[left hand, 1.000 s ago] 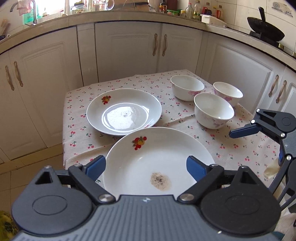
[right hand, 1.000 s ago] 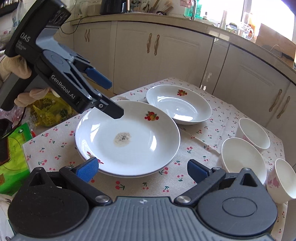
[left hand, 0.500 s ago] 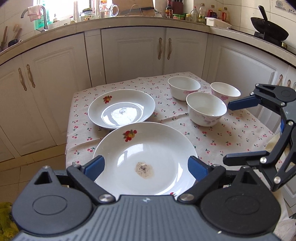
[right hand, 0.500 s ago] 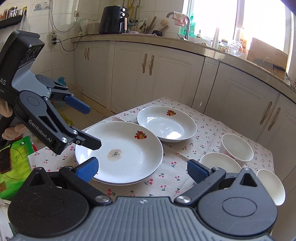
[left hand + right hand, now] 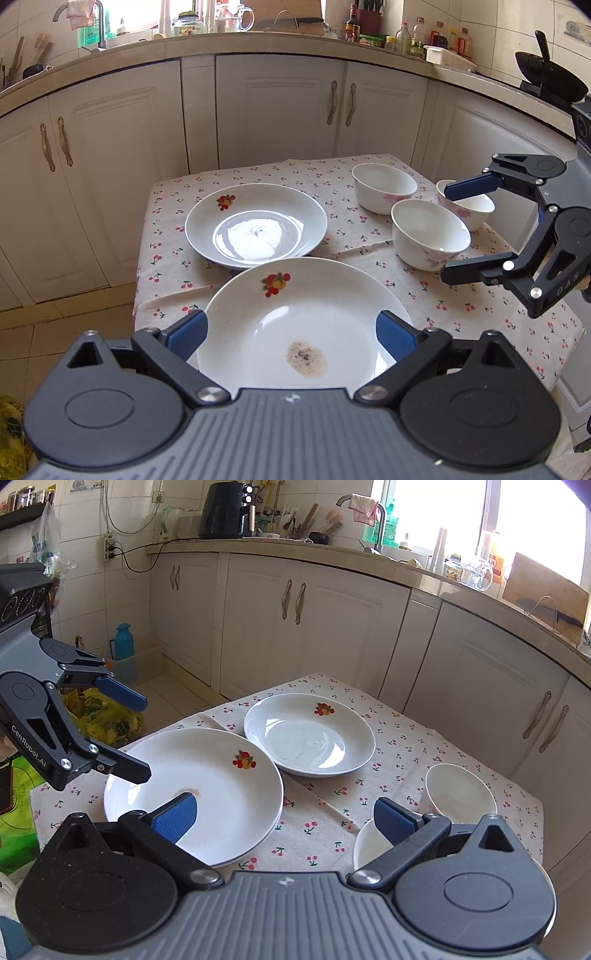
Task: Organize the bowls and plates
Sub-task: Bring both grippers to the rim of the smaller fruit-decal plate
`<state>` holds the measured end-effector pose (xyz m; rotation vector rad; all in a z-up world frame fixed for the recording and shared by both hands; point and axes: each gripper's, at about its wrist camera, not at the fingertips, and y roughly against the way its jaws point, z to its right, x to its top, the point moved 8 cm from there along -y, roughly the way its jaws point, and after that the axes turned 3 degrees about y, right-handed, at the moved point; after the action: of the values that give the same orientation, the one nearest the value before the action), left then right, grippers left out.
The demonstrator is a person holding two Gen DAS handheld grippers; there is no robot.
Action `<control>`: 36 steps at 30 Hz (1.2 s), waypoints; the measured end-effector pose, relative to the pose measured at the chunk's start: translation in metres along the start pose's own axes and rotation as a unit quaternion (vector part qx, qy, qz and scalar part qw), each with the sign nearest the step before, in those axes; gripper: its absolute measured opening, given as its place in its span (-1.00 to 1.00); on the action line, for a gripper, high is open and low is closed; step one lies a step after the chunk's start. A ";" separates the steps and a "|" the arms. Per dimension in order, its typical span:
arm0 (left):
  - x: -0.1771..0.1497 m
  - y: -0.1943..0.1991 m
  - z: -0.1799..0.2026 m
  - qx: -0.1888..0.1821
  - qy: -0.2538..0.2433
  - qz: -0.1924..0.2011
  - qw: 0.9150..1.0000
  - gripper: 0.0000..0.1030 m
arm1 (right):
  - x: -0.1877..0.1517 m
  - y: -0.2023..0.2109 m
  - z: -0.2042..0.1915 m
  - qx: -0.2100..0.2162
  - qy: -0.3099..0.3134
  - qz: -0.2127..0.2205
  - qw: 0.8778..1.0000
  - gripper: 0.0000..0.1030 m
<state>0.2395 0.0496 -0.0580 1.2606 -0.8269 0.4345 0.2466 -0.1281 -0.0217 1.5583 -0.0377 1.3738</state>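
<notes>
Two plates and three bowls sit on a small worktop [image 5: 491,306] under a cherry-print cloth [image 5: 325,173], with white cabinets [image 5: 273,110] behind.

The near plate [image 5: 306,317] lies at the front edge of the worktop. It has a fruit motif near its far rim and a brownish speckled stain [image 5: 306,359] in the well. In the right wrist view a second rim seems to show under it – I cannot tell whether another plate lies beneath. The far plate [image 5: 255,225] sits just beyond it, the two rims close together, with the same fruit motif.

The bowls are grouped on the right side of the worktop: near bowl [image 5: 430,234], far bowl [image 5: 383,187], and a third bowl [image 5: 467,208] towards the right edge, partly behind the right tool's upper finger.

Left gripper [image 5: 291,332]: fingers spread wide, holding nothing, poised over the near plate – one blue pad on each side of it in its own camera. From the right wrist view it stands above the plate's left rim; contact cannot be judged.

Right gripper [image 5: 284,818]: fingers spread wide, empty. It hangs above the cloth between the near plate and the bowls, its right finger in front of the near bowl [image 5: 369,845].

A yellow bag [image 5: 99,716] lies on the floor left of the worktop.
</notes>
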 end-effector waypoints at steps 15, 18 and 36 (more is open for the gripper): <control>0.045 -0.062 -0.050 0.020 0.004 -0.029 0.999 0.89 | 0.017 -0.077 0.047 0.036 0.055 -0.070 0.995 1.00; 0.055 -0.077 -0.056 0.013 0.006 -0.035 0.999 0.89 | 0.021 -0.095 0.056 0.046 0.067 -0.084 0.993 1.00; 0.075 -0.166 -0.085 -0.022 0.041 -0.080 0.996 0.85 | 0.015 -0.180 0.064 0.122 0.104 -0.171 0.972 1.00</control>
<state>0.4303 0.0728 -0.1178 1.2481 -0.6576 0.3359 0.4054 -0.0754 -0.1149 1.5244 0.5232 1.2897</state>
